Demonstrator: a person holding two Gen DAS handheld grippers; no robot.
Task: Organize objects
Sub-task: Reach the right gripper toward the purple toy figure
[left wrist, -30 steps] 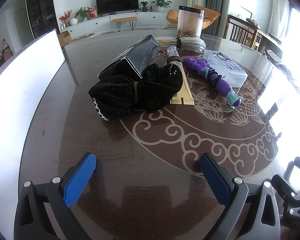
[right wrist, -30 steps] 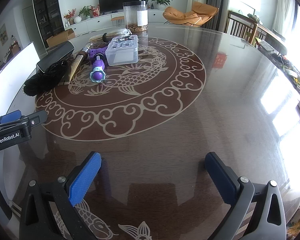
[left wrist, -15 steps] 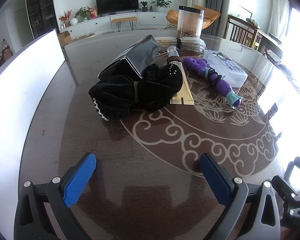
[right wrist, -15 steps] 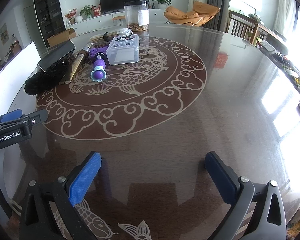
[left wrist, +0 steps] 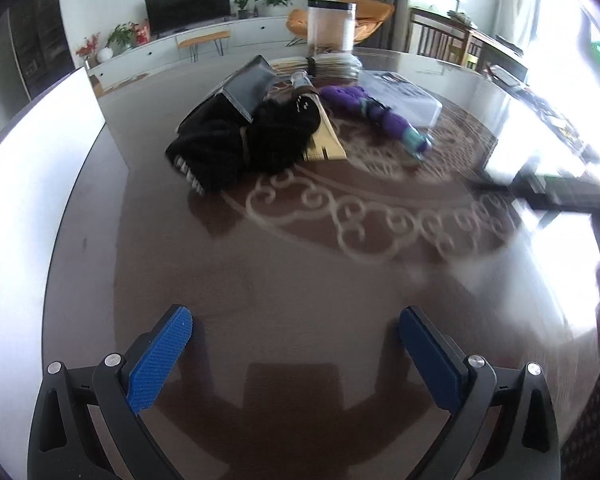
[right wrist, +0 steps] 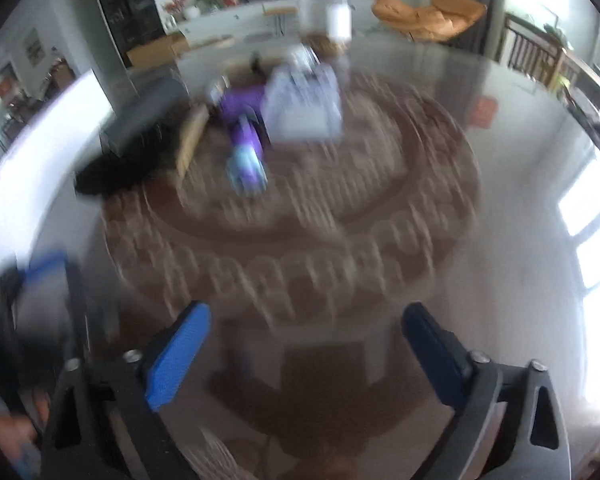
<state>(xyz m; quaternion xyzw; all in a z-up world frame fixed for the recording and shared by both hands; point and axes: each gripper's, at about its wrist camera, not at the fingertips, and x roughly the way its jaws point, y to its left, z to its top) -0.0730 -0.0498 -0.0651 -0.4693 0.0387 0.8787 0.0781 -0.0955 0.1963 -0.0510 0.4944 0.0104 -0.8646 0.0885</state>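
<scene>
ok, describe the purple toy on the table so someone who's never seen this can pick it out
Start at the round dark table with the pale scroll pattern, then go to the clutter at its far side. The purple toy lies between the black fabric bundle and the clear plastic box. It is the only purple item: a long, knobbly body ending in a teal flared tip.

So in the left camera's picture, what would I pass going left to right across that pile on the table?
Black cloth bundle → yellow comb → purple toy → clear plastic box.
</scene>
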